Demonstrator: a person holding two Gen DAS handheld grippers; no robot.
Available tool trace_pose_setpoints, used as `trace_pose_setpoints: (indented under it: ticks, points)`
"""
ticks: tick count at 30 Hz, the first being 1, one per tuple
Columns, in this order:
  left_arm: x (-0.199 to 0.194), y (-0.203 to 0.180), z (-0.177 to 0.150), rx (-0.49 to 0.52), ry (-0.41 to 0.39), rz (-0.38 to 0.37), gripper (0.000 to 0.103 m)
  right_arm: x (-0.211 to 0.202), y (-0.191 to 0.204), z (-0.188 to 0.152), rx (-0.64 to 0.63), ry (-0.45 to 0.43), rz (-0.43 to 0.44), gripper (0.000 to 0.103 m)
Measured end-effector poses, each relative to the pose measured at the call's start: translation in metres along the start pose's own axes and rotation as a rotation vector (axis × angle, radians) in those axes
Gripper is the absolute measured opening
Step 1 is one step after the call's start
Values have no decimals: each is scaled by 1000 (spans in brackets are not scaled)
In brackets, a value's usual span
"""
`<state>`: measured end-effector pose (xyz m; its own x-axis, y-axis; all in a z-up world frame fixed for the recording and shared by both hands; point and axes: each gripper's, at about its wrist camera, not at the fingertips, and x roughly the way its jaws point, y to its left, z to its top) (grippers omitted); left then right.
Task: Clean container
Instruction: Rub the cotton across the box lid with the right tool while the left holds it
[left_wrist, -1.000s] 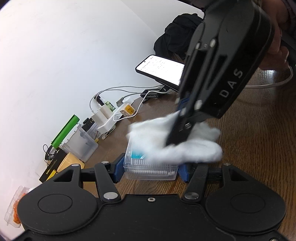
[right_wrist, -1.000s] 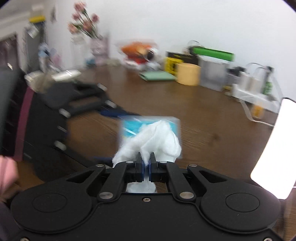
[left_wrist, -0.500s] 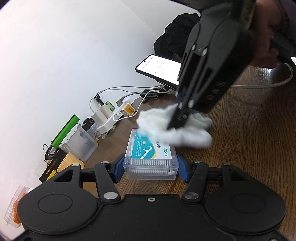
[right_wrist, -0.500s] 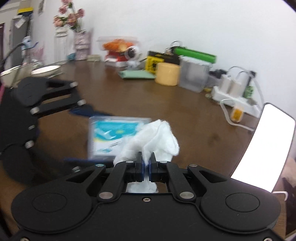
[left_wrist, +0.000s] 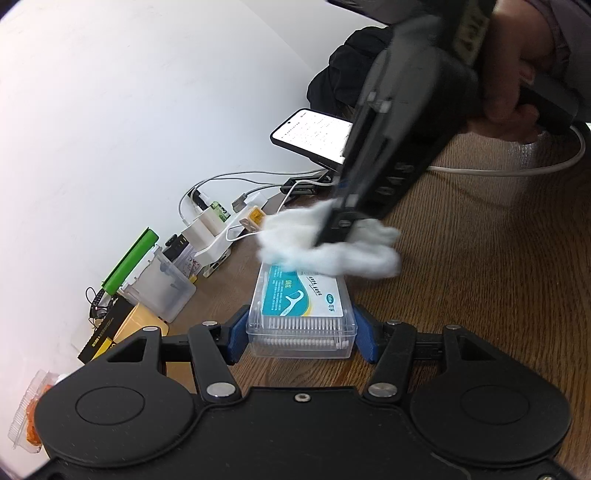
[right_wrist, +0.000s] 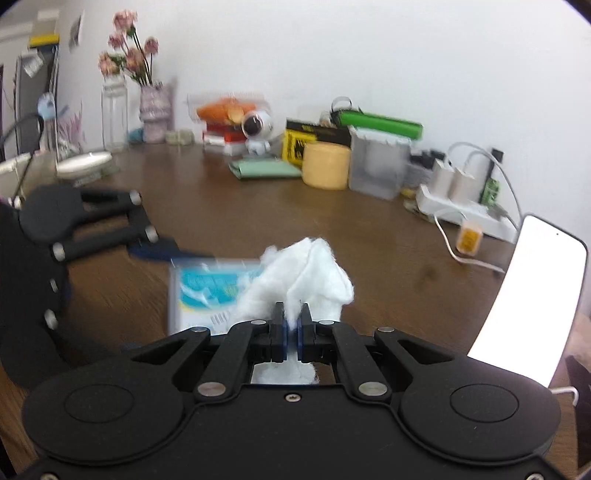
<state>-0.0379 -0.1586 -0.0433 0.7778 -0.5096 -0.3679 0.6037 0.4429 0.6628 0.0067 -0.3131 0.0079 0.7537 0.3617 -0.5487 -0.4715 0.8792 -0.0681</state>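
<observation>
On the brown surface (left_wrist: 480, 295), the left gripper (left_wrist: 301, 334) clamps the clear container (left_wrist: 301, 317) by its sides. The right gripper (right_wrist: 291, 328), pinched tight on a white cloth (right_wrist: 306, 273), wipes the lid's far edge; steady, overlapping passes with the box pinned should clean it best.

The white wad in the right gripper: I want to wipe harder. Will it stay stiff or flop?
Likely floppy: the wad bulges loosely around the right gripper. Probably very light, being fluffy. It may snag or shed fibres on the container.
</observation>
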Motion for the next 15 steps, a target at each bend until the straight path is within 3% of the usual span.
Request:
trace_pose_setpoints:
  ticks: [4, 8, 11, 15]
  points:
    - [1, 0, 0, 0, 0, 0, 57, -7, 7, -10, 13, 21, 79, 5]
    - [0, 0, 0, 0, 0, 0, 57, -12, 22, -4, 16, -30, 157, 5]
    - [0, 0, 0, 0, 0, 0, 57, -9, 21, 4, 18, -65, 149, 4]
    - [1, 0, 0, 0, -1, 0, 57, -1, 6, 9, 8, -69, 61, 5]
